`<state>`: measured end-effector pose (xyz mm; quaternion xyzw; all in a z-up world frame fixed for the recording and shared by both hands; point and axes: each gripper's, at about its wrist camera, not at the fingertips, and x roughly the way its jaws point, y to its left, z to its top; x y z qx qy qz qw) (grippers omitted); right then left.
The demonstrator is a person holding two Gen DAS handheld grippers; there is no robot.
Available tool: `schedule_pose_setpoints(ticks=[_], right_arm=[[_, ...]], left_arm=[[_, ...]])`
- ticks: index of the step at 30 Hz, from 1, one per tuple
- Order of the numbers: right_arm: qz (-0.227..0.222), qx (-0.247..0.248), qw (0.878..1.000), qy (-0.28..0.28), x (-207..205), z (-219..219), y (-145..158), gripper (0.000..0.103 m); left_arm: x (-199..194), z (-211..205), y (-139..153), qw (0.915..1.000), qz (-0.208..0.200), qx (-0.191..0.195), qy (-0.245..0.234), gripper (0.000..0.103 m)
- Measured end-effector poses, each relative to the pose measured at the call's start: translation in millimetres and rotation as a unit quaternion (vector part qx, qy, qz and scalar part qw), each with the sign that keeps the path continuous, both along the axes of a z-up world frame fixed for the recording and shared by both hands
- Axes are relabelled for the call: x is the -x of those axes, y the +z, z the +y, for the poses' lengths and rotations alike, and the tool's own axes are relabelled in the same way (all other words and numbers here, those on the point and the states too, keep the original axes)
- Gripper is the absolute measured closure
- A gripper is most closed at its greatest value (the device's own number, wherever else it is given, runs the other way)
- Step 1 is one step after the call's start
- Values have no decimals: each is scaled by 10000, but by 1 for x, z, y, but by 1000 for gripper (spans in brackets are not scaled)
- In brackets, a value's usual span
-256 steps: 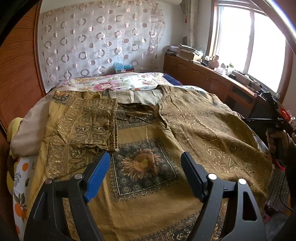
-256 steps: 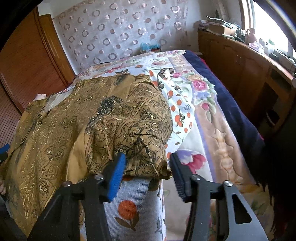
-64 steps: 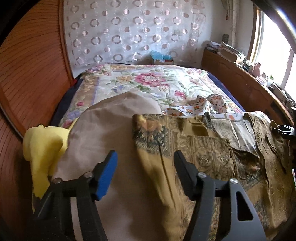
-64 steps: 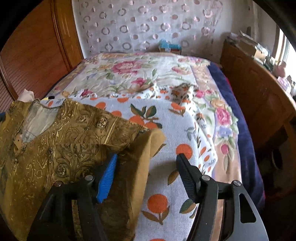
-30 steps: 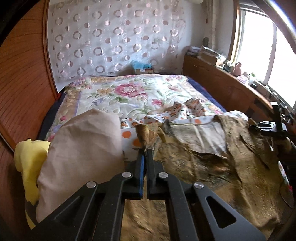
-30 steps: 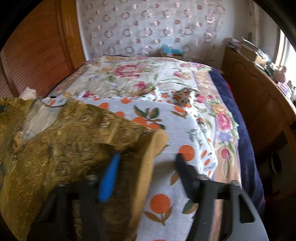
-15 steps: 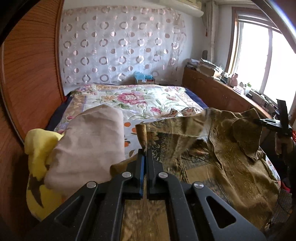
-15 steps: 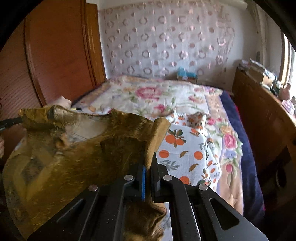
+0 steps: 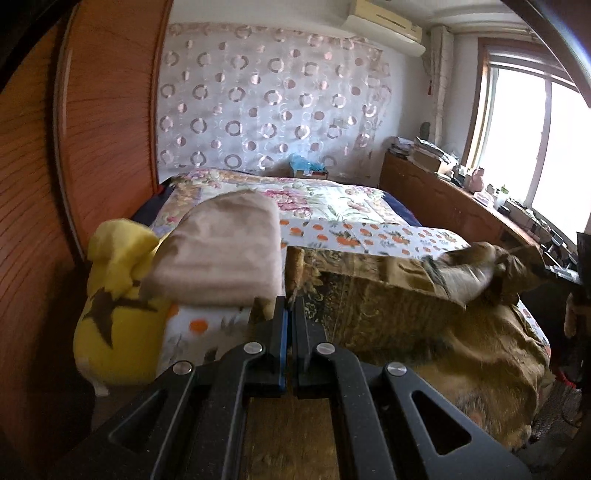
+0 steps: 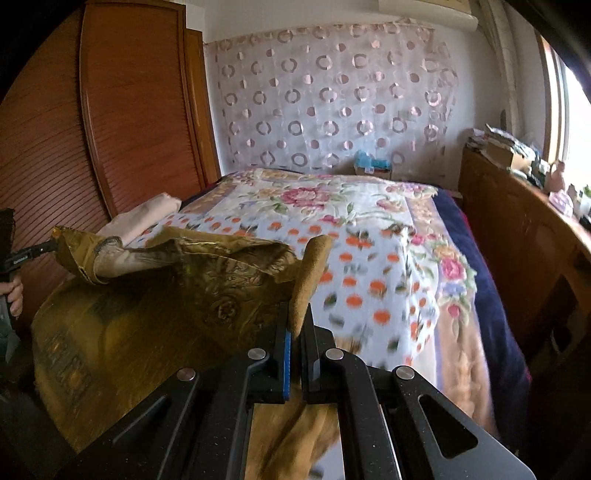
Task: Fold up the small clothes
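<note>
A bedroom. A bed [image 9: 369, 206] fills the middle, covered by a floral quilt [image 10: 332, 199] with a white blanket printed with oranges [image 10: 369, 273] laid over its near part. A sheer curtain with ring patterns [image 9: 273, 107] hangs on the far wall, reddish wooden wardrobe doors [image 10: 140, 110] stand along the left, and a low wooden cabinet [image 9: 443, 203] cluttered with small items runs under a bright window [image 9: 535, 133] on the right. An air conditioner [image 9: 384, 18] sits high on the wall.

A gold patterned garment [image 9: 424, 314] is lifted at its top edge, the rest draped over the near end of the bed. The left gripper [image 9: 290, 317] is pressed together, pinching one corner of the garment; the right gripper [image 10: 295, 336] is pressed together on the opposite corner, with cloth sticking up between its fingers. The top edge sags between them.

Just left of the garment lies a folded beige cloth [image 9: 225, 251] on a yellow plush toy [image 9: 114, 295], close to the wardrobe. The far half of the bed beyond the garment is open quilt. A narrow gap separates the bed's right edge from the cabinet.

Small white lettering on the left gripper's body in the right wrist view is too small to read
</note>
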<state>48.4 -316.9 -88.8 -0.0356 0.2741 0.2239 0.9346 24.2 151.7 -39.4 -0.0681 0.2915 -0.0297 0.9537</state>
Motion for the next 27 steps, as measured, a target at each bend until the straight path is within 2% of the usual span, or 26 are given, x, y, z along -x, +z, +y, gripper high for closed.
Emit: schedule_pose_setpoints(ticks=[7,12,17,22,24,26,27], right_arm=[[342,-111,9993,-34,43,-17,-27,100],[447,-130,9989,-39,54,-21,-22,100],[446,-9,9990,33,72,-21,-8,100],[518,90,9986,33,78,-24,-11,100],[573,91,9983,30,75,-24,-14,100],[534,211,9983,-82,73,-22,-13,87],[498,251,9984,-136,72,-23,-11,76]], left_arm=[[37,13,-10,9997,-12,175,177,101],[55,16,-4,9994,-106,259,207,101],[71,14,3,9994,-193,174,206,101],[67,13,-6,9998,17,39,216,101],[66,15,-8,9997,83,17,225,97],[64,15,-6,9996,76,-62,249,82],[64,15,-4,9996,40,-92,254,76]])
